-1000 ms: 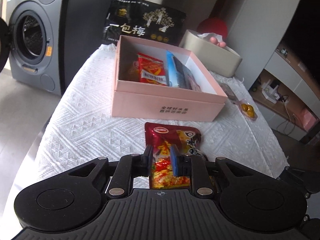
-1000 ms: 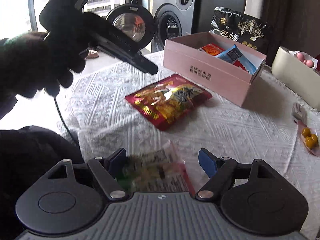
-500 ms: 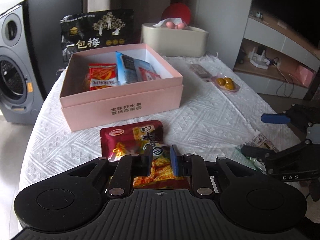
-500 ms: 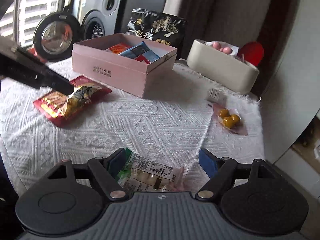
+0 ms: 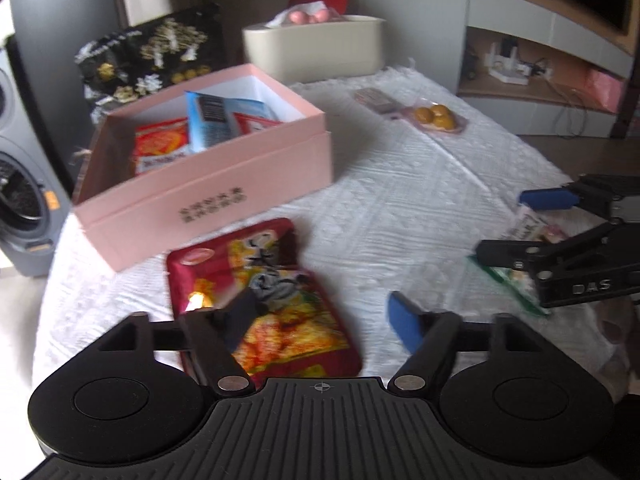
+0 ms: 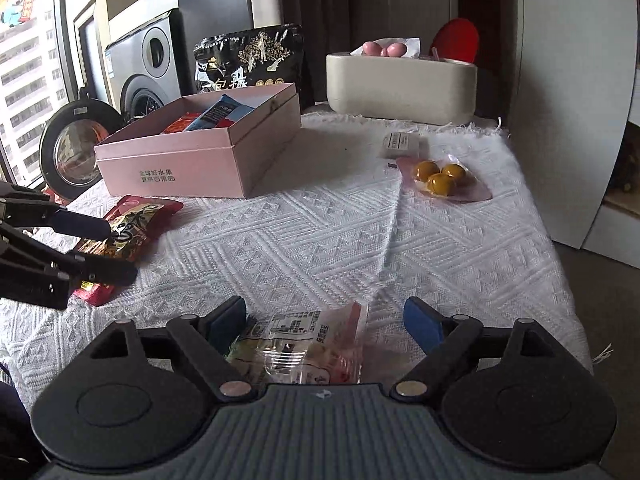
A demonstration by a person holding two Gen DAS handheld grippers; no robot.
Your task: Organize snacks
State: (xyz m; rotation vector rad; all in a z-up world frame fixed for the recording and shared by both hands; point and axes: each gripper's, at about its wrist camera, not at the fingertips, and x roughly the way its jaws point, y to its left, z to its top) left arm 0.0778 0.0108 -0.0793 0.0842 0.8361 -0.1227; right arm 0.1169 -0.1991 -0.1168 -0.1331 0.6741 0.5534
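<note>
A red snack packet (image 5: 260, 296) lies flat on the white tablecloth in front of the open pink box (image 5: 208, 184), which holds several packets. My left gripper (image 5: 320, 316) is open; its left finger is over the packet, its right finger over bare cloth. My right gripper (image 6: 326, 320) is open around a clear packet with green and pink edges (image 6: 304, 344) lying on the cloth. The right wrist view also shows the pink box (image 6: 200, 156), the red packet (image 6: 128, 228) and the left gripper (image 6: 92, 252). The right gripper (image 5: 516, 224) shows at the right of the left wrist view.
A packet of three yellow balls (image 6: 440, 178) and a small white pack (image 6: 402, 145) lie at the right rear. A black snack bag (image 6: 250, 60) and a cream tub (image 6: 400, 84) stand behind the box. A washing machine (image 6: 148, 68) stands beyond the table.
My left gripper has opened from nearly shut and swung to the right over the red packet. My right gripper stays open over the clear packet, and its view has turned further right.
</note>
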